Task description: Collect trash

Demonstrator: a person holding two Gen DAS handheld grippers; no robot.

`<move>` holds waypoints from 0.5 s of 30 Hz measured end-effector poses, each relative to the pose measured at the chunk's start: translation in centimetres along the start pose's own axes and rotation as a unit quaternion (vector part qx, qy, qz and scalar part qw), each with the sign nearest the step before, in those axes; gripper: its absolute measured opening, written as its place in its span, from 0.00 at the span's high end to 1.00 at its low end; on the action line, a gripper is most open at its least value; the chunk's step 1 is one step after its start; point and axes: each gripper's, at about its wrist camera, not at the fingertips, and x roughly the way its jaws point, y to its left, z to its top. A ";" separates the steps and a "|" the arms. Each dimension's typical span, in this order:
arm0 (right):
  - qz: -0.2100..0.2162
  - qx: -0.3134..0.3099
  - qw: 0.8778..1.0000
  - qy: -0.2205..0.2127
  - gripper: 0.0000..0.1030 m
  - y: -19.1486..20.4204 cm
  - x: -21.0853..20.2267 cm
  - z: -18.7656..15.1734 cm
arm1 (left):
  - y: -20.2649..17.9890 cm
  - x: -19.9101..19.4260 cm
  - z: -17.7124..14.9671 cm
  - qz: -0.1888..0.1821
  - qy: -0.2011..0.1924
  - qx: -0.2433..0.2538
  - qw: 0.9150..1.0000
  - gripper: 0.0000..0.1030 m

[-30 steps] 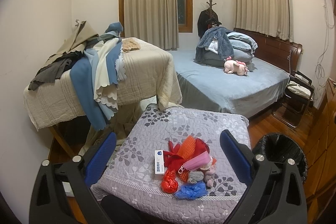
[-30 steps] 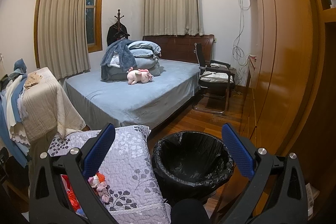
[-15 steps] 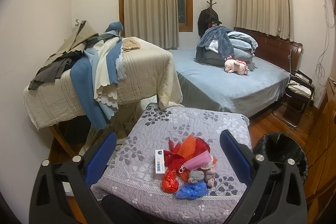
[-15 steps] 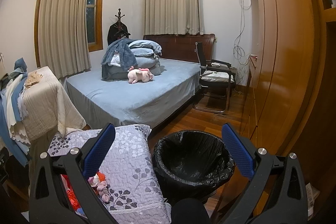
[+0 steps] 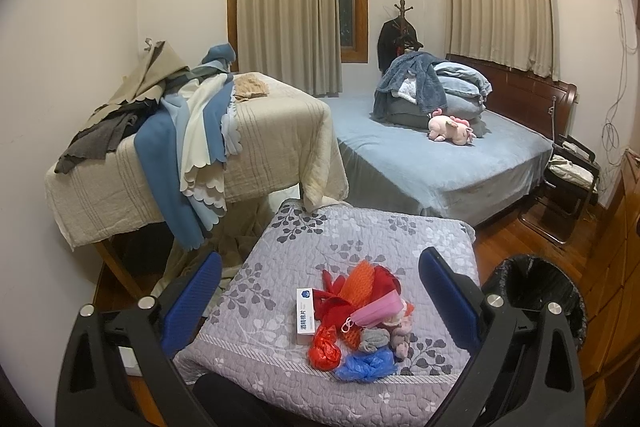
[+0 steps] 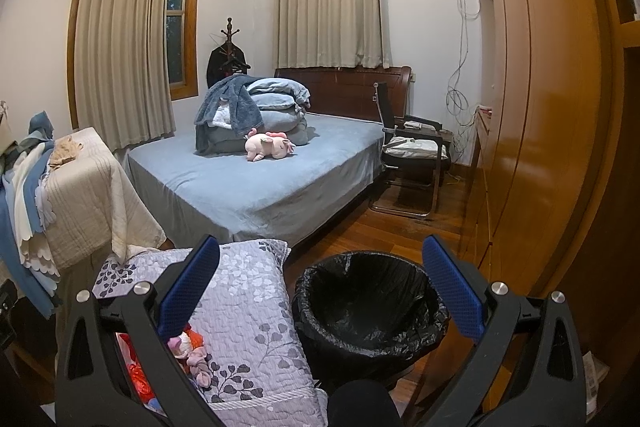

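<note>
A pile of trash [image 5: 360,311] lies on a grey leaf-patterned quilted cushion [image 5: 352,239]: red and orange bags, a pink mask [image 5: 378,311], a white box [image 5: 304,315], a blue bag [image 5: 366,365], grey and pink scraps. My left gripper [image 5: 320,303] is open and empty, above and short of the pile. A bin with a black liner [image 6: 368,303] stands on the floor right of the cushion; it also shows in the left wrist view [image 5: 536,291]. My right gripper [image 6: 320,295] is open and empty above the bin's near rim. The pile [image 6: 192,351] shows partly behind its left finger.
A blue bed [image 6: 256,179] with folded bedding and a pink plush toy [image 6: 268,147] lies behind. A cloth-covered table [image 5: 224,155] piled with fabrics stands at the left. A black chair [image 6: 412,163] and a wooden wardrobe [image 6: 540,107] are at the right.
</note>
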 end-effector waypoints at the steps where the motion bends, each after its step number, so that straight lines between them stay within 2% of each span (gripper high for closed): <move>1: 0.000 0.000 1.000 -0.001 0.04 0.0 -0.1 0.0 | -0.1 -0.1 0.1 -0.001 -0.001 0.000 1.000 0.06; 15: 0.003 -0.003 1.000 0.002 0.04 0.5 0.4 0.3 | 0.0 -0.2 0.2 0.005 -0.001 0.000 1.000 0.06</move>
